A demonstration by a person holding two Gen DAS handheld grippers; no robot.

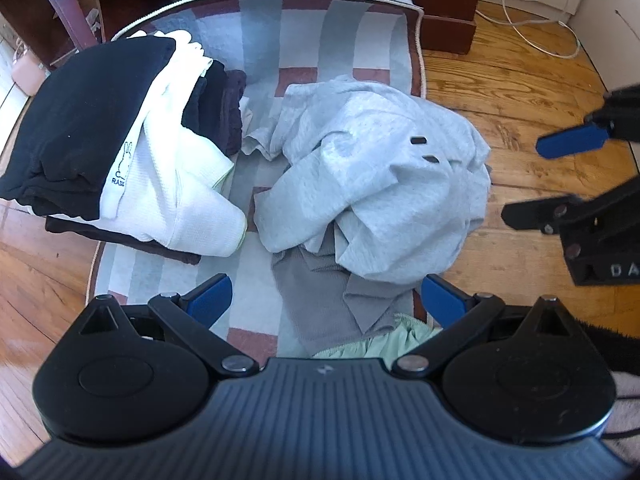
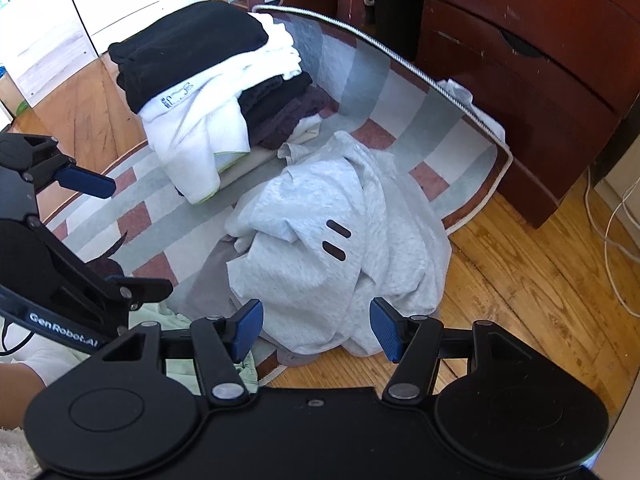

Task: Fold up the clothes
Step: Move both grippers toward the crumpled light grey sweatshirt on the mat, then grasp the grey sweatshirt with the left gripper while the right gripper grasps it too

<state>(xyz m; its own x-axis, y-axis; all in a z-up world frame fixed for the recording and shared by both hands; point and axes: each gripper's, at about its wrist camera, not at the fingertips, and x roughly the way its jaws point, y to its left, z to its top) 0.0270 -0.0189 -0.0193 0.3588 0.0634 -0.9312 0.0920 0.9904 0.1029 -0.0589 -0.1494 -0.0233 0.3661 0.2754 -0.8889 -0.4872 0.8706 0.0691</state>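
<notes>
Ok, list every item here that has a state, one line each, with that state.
left gripper: open, empty
right gripper: open, empty
light grey garment: crumpled, unfolded
darker grey garment: unfolded, partly under the light grey one
stack of clothes: folded, piled
rug: flat
dresser drawers: shut

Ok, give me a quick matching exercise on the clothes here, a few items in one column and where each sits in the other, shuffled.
Things:
1. black garment
2. light grey sweatshirt
3. pale green garment
4. dark grey garment

Places:
A. crumpled in a heap on the rug
B. nearest the left gripper, partly hidden by its body
C. top of the folded stack
D. lying under the near edge of the crumpled heap

Pairs: 1-C, 2-A, 3-B, 4-D
</notes>
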